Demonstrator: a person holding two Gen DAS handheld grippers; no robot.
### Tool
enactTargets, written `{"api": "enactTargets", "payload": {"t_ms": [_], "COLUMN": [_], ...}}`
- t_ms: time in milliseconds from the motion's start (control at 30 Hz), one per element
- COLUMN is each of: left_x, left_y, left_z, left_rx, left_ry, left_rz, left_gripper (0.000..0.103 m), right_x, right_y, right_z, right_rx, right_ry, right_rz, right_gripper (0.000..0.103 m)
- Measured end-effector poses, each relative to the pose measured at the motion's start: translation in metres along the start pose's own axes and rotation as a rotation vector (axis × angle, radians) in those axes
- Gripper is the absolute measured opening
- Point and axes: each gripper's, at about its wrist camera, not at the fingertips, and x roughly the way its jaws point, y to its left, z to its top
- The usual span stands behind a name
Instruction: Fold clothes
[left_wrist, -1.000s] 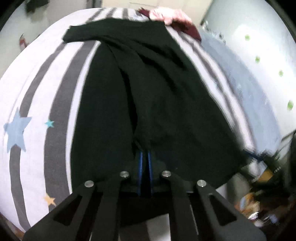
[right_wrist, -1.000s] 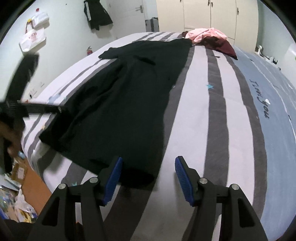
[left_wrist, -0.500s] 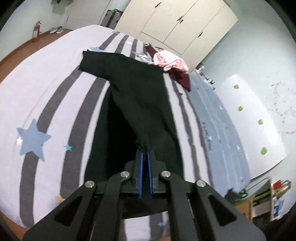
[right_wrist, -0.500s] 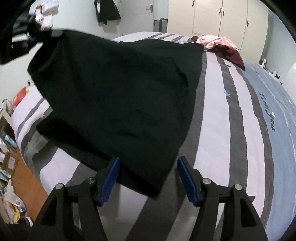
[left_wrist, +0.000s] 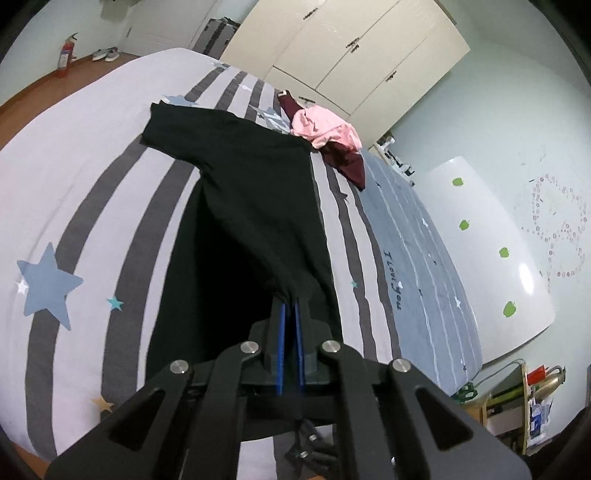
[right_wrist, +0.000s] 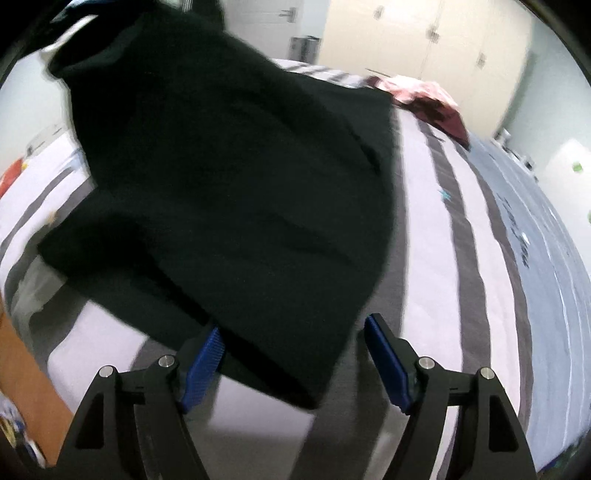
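A black garment (left_wrist: 255, 206) lies lengthwise along the bed (left_wrist: 74, 177), its far end with a sleeve spread flat on the cover, its near corner drawn up off the surface into a taut peak. The left tool (left_wrist: 290, 314) pinches that corner, its blue pads nearly together on the fabric. From the right wrist view the lifted cloth hangs as a broad dark sheet (right_wrist: 236, 192) sloping down to the bed, its lower hem just in front of the right tool (right_wrist: 293, 354). That tool's jaws have just been opening and stand wide; the hem corner lies between the blue pads (right_wrist: 388, 362) but they do not press on it.

The bed cover is white with grey stripes running its length, scattered with blue and teal stars (left_wrist: 48, 284), and turns to a blue-grey band with script lettering (left_wrist: 393, 278) along one side. At the far end of the bed, just past the garment, sits a heap of pink cloth (left_wrist: 325, 127) over a maroon piece (left_wrist: 347, 160).

Beyond the bed stands a cream wardrobe (left_wrist: 351, 48) with several doors. The walls are pale green; a white panel with green apple stickers (left_wrist: 491, 236) leans by the bed's side. A red fire extinguisher (left_wrist: 66, 55) stands on the wooden floor by the far wall, with a pair of shoes (left_wrist: 105, 55) near it. A cluttered shelf (left_wrist: 524, 402) sits at the lower right.
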Motion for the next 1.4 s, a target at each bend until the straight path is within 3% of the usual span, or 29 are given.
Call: {"api": "enactTargets", "payload": {"t_ms": [33, 133, 200, 233, 467, 833, 1200, 1233, 1400], "left_x": [-0.001, -0.001, 0.001, 0.003, 0.032, 0.065, 0.055, 0.051, 0.028], "left_y": [0.003, 0.014, 0.021, 0.026, 0.068, 0.083, 0.079, 0.079, 0.091], "left_z": [0.001, -0.004, -0.012, -0.017, -0.062, -0.089, -0.098, -0.095, -0.09], "left_rx": [-0.005, -0.01, 0.002, 0.006, 0.012, 0.121, 0.124, 0.122, 0.089], "left_ry": [0.001, 0.029, 0.06, 0.077, 0.243, 0.303, 0.289, 0.277, 0.242], "left_rz": [0.007, 0.044, 0.08, 0.097, 0.251, 0.38, 0.415, 0.423, 0.501], "left_gripper": [0.003, 0.003, 0.003, 0.003, 0.004, 0.004, 0.006, 0.01, 0.01], "right_x": [0.001, 0.003, 0.001, -0.001, -0.024, -0.01, -0.009, -0.009, -0.012], "right_y": [-0.007, -0.039, -0.048, -0.049, -0.061, -0.053, -0.052, -0.053, -0.055], "right_z": [-0.002, -0.006, -0.005, -0.004, -0.007, -0.024, -0.029, -0.029, -0.037], "right_rx": [0.031, 0.159, 0.186, 0.184, 0.227, 0.2, 0.183, 0.184, 0.153], "right_ry": [0.005, 0.035, 0.046, 0.05, 0.043, 0.105, 0.12, 0.124, 0.155], "right_rz": [0.0, 0.041, 0.089, 0.112, 0.187, 0.169, 0.177, 0.185, 0.208], "right_gripper": [0.069, 0.037, 0.021, 0.007, 0.005, 0.005, 0.005, 0.006, 0.012]}}
